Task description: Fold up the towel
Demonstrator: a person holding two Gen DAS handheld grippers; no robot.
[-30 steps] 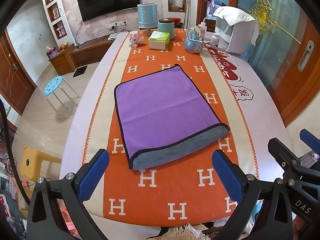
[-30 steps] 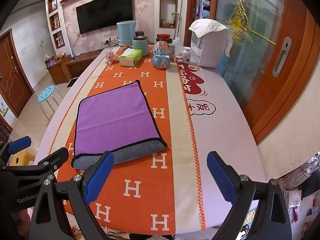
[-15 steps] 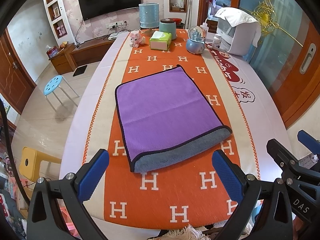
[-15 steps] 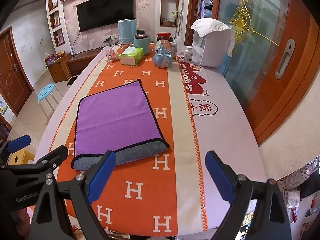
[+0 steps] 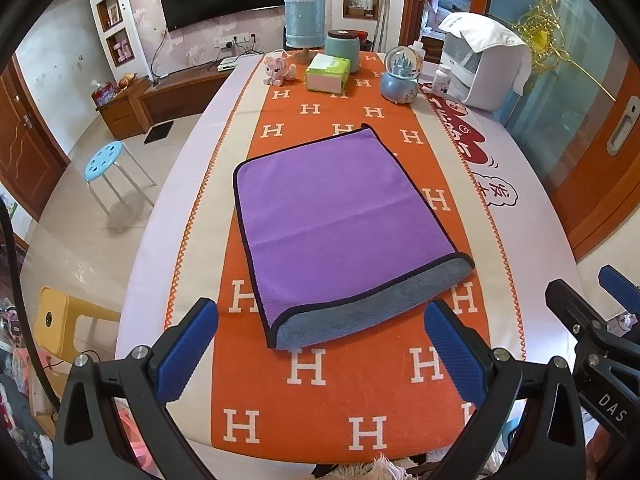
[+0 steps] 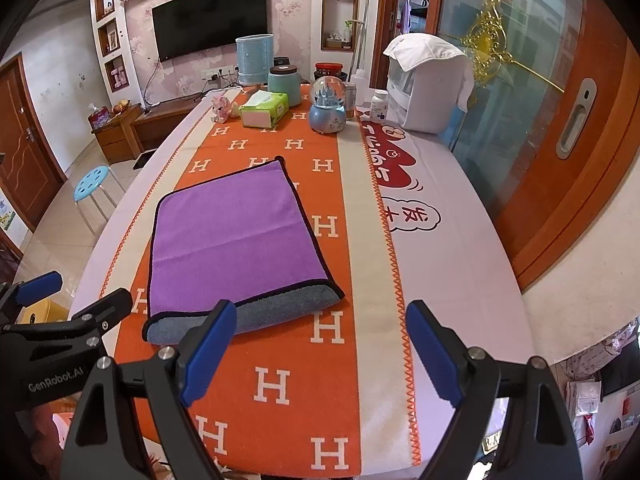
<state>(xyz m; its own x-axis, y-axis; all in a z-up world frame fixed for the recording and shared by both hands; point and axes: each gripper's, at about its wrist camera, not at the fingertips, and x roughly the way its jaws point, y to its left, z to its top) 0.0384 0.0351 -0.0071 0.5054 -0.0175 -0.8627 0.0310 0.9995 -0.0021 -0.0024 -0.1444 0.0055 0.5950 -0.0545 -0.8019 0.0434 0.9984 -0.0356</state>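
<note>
A purple towel (image 5: pixel 336 216) with black trim lies folded over on the orange H-patterned table runner (image 5: pixel 320 392), its grey underside showing along the near edge. It also shows in the right wrist view (image 6: pixel 232 232). My left gripper (image 5: pixel 320 344) is open and empty, held above the table's near edge just short of the towel. My right gripper (image 6: pixel 316 348) is open and empty, to the right of the left one, near the towel's near right corner. Neither touches the towel.
At the table's far end stand a green tissue box (image 5: pixel 328 74), a snow globe (image 5: pixel 400 80), a teal jar (image 5: pixel 342 50), a pink toy (image 5: pixel 278 70) and a white appliance (image 5: pixel 484 64). A blue stool (image 5: pixel 108 160) and a yellow stool (image 5: pixel 52 320) stand left of the table.
Both grippers have drawn back a little and risen slightly; the towel sits a bit farther away in both views. The towel itself has not moved.
</note>
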